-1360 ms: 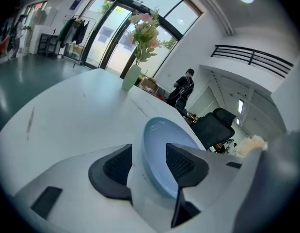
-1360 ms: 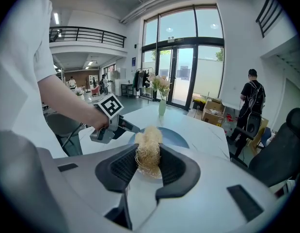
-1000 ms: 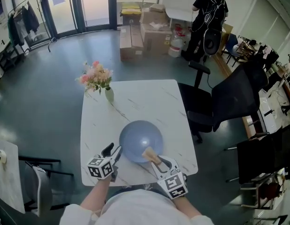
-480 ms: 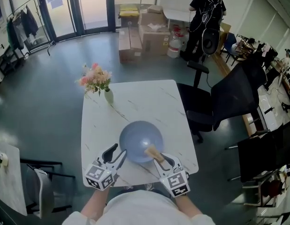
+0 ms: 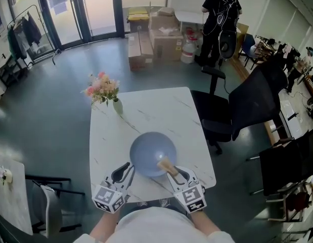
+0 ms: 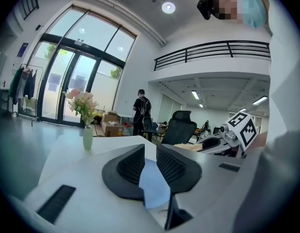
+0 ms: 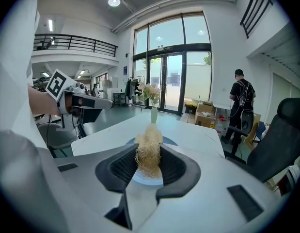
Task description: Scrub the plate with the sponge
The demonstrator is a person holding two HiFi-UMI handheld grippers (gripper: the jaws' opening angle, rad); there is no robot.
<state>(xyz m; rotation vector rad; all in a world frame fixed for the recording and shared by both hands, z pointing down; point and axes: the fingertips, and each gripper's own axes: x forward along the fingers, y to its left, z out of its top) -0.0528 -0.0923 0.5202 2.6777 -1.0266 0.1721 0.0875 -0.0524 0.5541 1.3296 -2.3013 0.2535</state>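
Plate (image 5: 148, 150), blue and round, lies flat on the near half of the white table (image 5: 146, 108), close to our edge. We take the room first. It's a big hall with a grey-green floor (image 5: 55, 90), glass doors (image 5: 90, 6) on the far wall and a railed mezzanine (image 6: 213, 50) overhead. Cardboard boxes (image 5: 164, 32) are stacked near the doors, and a person (image 5: 219, 14) in black stands just right of them, back turned. A black office chair (image 5: 247, 105) sits just off the table's right side, with more chairs and desks further right. A coat rack (image 5: 22, 29) stands far left, and a second white table (image 5: 7, 196) cuts in at the lower left.

Our tabletop is white with faint grey veining. On its far left part we see a small vase (image 5: 118, 105) of pink flowers, well apart from the plate.

Left gripper (image 6: 150, 152) hovers by the plate's near left rim. Its jaws have just been closing and now stand a narrow gap apart with nothing clamped; plate blue shows through the gap. Right gripper (image 7: 149, 155) is clamped on the tan fibrous sponge (image 7: 150, 137), which sits over the plate's near right rim.
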